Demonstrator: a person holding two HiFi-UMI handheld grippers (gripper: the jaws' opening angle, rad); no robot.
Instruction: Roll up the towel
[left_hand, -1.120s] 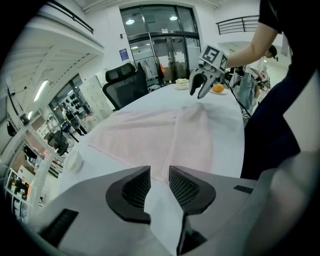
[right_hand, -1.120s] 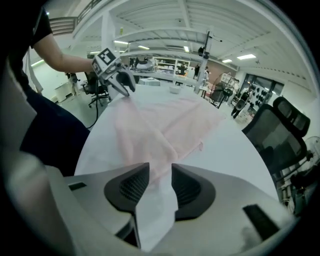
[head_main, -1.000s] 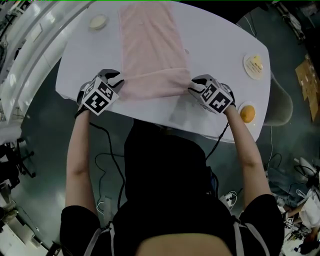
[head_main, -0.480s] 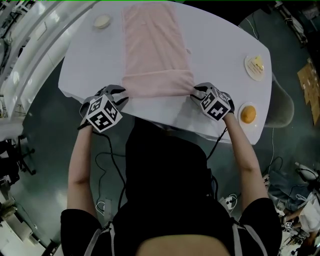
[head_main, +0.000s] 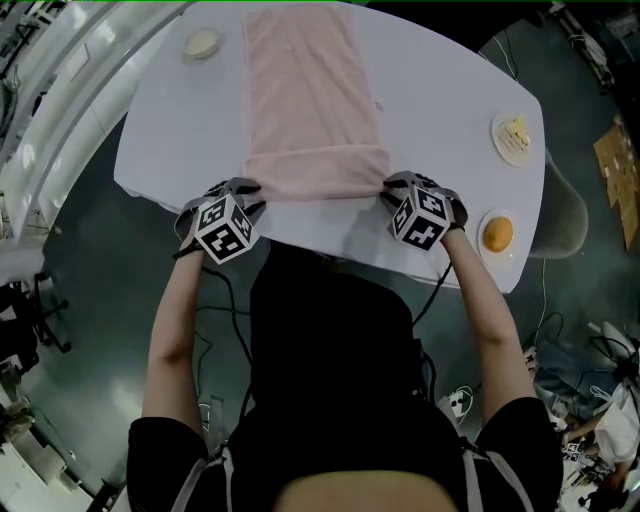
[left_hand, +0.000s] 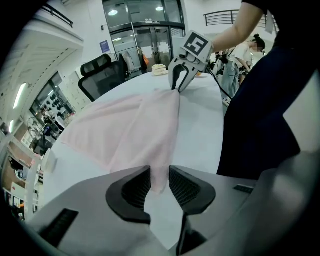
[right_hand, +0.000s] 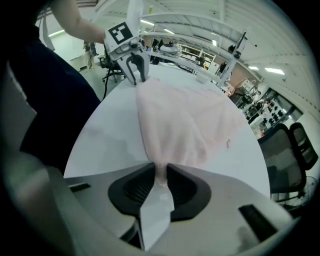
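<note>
Both tongs have drawn back toward you since a second ago: the left tongs (left_hand: 160, 176) pinch one near corner of the pink towel (head_main: 312, 100), and the right tongs (right_hand: 161, 175), jaws just closing, nip the other. That towel lies lengthwise on the white tabletop (head_main: 440, 90), its near end doubled over between your hands. Keep both corners taut and level and turn your wrists together, so the roll likely starts tight and square.
</note>
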